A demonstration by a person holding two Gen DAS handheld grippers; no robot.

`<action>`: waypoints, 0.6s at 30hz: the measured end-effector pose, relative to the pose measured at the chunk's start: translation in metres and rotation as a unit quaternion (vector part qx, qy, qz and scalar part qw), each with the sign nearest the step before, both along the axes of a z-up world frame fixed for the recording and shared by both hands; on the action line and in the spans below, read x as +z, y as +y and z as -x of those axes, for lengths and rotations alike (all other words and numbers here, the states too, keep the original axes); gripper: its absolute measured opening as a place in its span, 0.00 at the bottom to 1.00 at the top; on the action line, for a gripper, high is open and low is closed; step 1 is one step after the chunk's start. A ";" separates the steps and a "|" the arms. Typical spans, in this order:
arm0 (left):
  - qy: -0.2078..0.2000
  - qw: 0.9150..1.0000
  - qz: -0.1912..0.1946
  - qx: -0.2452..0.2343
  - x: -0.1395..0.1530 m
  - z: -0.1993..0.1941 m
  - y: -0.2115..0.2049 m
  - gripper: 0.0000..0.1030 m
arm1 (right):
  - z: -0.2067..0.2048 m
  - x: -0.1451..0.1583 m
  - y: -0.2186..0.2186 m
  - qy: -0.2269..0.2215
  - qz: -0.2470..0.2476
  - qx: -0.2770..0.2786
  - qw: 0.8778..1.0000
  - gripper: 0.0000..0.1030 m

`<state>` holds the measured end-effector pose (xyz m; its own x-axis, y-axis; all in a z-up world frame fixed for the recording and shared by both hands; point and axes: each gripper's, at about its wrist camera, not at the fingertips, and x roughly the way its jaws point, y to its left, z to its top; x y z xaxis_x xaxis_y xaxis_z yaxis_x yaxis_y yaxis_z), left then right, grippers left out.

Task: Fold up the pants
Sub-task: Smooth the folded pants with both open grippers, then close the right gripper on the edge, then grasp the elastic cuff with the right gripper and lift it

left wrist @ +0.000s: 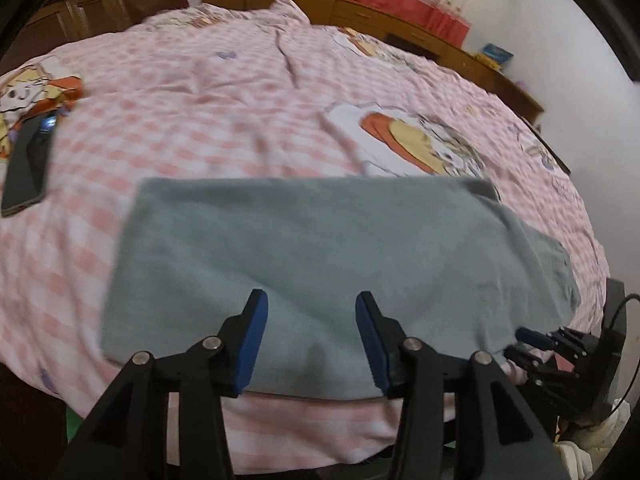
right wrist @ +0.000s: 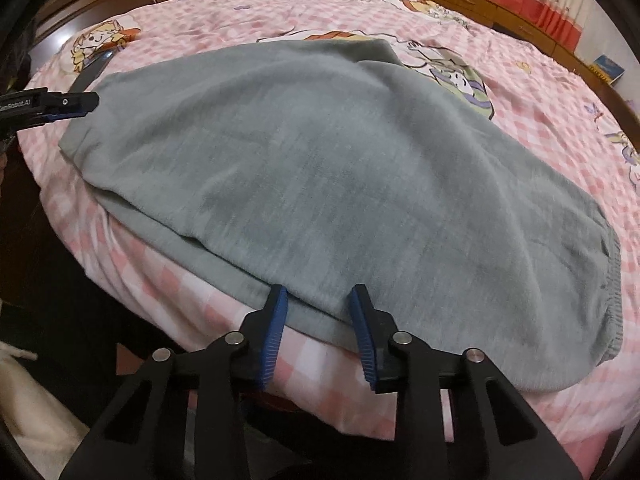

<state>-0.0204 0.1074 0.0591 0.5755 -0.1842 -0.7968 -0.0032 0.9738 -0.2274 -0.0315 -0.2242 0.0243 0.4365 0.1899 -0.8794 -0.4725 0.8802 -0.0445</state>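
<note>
Grey pants [left wrist: 320, 256] lie folded flat on the pink checked bed cover near its front edge; they also show in the right wrist view [right wrist: 320, 184], with the elastic waistband [right wrist: 612, 280] at the right. My left gripper [left wrist: 310, 300] is open, its blue pads over the pants' near edge, holding nothing. My right gripper [right wrist: 318, 296] is open, its tips at the pants' front edge. The right gripper also shows in the left wrist view [left wrist: 532, 340] at the pants' right end. The left gripper also shows in the right wrist view [right wrist: 80, 104] at the pants' left end.
A dark phone [left wrist: 28, 164] lies on the pink checked bed cover [left wrist: 200, 92] at the left. Wooden cabinets [left wrist: 400, 20] and red curtains run behind the bed. A blue book [left wrist: 496, 56] rests on the shelf at the right. The bed's front edge [right wrist: 328, 404] drops off just under the grippers.
</note>
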 end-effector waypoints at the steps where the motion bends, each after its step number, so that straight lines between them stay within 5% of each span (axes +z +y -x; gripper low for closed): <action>1: 0.003 1.000 0.006 -0.007 -0.002 -0.001 -0.007 0.47 | 0.000 0.001 0.001 -0.003 -0.002 0.001 1.000 0.11; 2: 0.006 1.000 0.009 -0.012 -0.004 -0.002 -0.012 0.47 | 0.000 0.004 0.001 -0.005 -0.007 0.002 1.000 0.02; 9: 0.038 0.999 -0.014 -0.012 -0.030 -0.004 -0.019 0.47 | 0.020 0.030 -0.018 -0.019 -0.050 0.033 0.998 0.02; 18: 0.050 0.998 -0.033 -0.004 -0.036 -0.002 -0.019 0.46 | 0.022 0.004 -0.013 0.026 -0.030 0.045 0.998 0.03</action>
